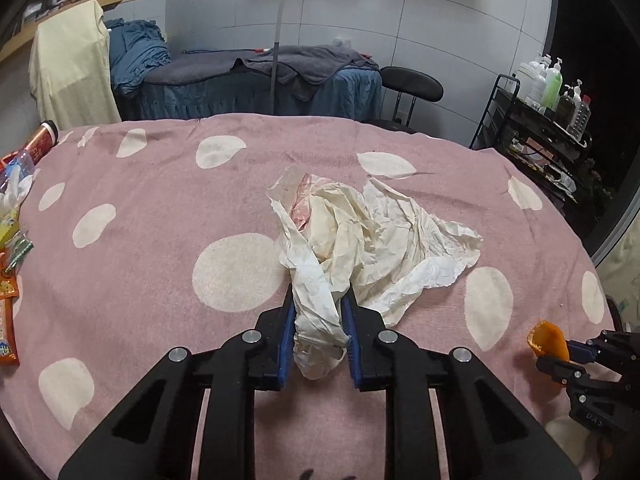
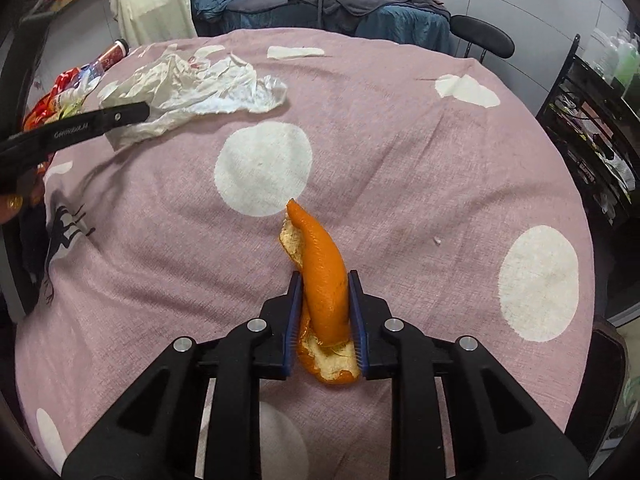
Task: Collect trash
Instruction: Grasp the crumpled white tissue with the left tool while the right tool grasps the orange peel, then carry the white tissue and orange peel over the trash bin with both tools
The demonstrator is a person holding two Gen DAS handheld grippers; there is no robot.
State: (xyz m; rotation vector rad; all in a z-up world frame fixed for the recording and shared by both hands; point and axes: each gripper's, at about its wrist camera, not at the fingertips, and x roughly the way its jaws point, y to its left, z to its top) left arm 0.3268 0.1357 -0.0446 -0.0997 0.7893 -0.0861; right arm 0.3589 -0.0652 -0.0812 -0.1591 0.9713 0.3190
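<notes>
A crumpled white paper wrapper point(image 1: 360, 232) lies in the middle of the pink dotted tablecloth point(image 1: 152, 248). My left gripper point(image 1: 319, 300) is shut on the wrapper's near end, which bunches between the blue pads. In the right wrist view a strip of orange peel point(image 2: 324, 280) stands between the blue pads of my right gripper point(image 2: 325, 280), which is shut on it. The same peel point(image 1: 548, 340) and right gripper show at the right edge of the left wrist view. The wrapper point(image 2: 192, 84) and one left finger point(image 2: 80, 128) appear at the upper left of the right wrist view.
Snack packets and a red can point(image 1: 42, 142) crowd the table's left edge. Behind the table stand a blue-covered bed point(image 1: 260, 80), a black chair point(image 1: 412, 84) and a cloth-draped chair point(image 1: 72, 68). A black cart with bottles point(image 1: 548, 116) stands at the right.
</notes>
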